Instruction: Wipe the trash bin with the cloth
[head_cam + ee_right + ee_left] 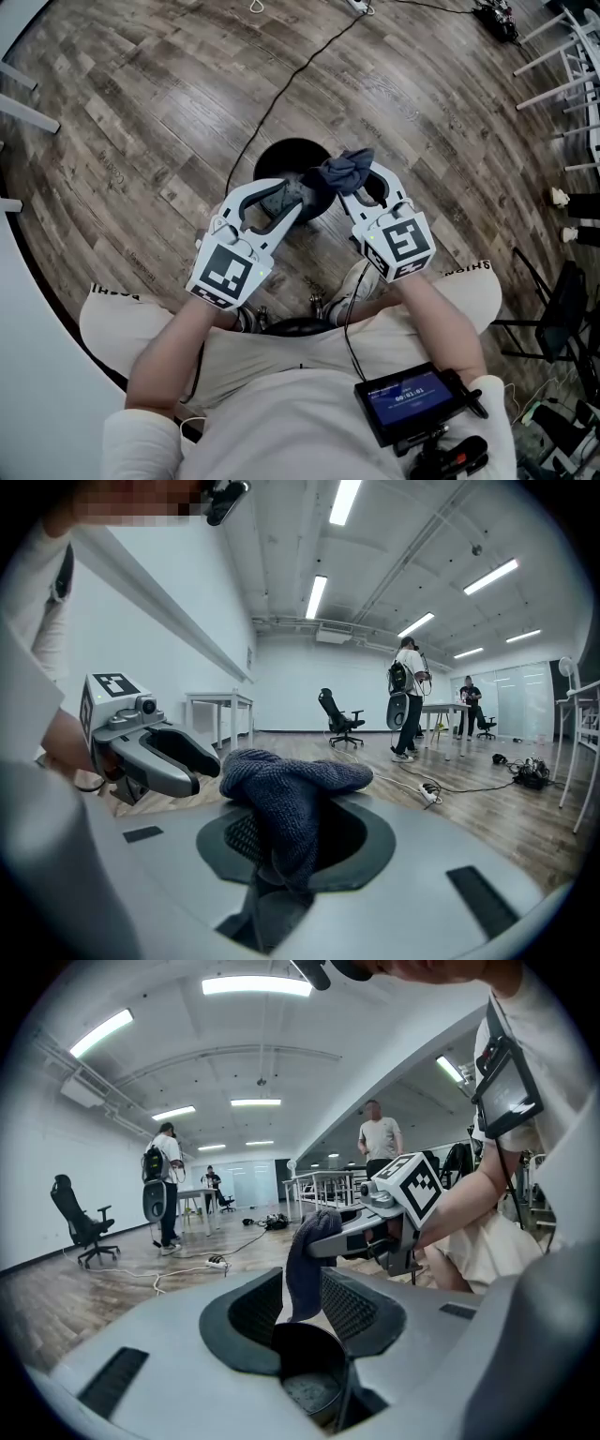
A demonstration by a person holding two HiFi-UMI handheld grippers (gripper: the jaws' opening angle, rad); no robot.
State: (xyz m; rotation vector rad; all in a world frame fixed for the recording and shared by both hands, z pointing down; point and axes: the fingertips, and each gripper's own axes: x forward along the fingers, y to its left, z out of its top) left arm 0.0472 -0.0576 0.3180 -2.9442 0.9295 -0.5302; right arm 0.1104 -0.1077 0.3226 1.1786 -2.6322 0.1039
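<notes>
A small round black trash bin (292, 157) is held up in front of the person's knees. My left gripper (298, 195) is shut on it. In the left gripper view the bin's rim (309, 1358) sits between the two pads. A dark blue cloth (345, 169) hangs bunched over the bin's right edge, and my right gripper (352, 184) is shut on it. The right gripper view shows the cloth (281, 794) draped between the jaws of the right gripper (281, 847), with the left gripper (195, 772) off to the left. Seen from the left gripper (306, 1303), the cloth (305, 1269) dangles from the right gripper (323, 1237).
A black cable (281, 94) runs across the wooden floor beyond the bin. White table legs (562, 56) and a black chair frame (562, 300) stand at the right. A small screen (412, 398) hangs at the person's chest. People (164, 1185) and an office chair (84, 1227) stand far off.
</notes>
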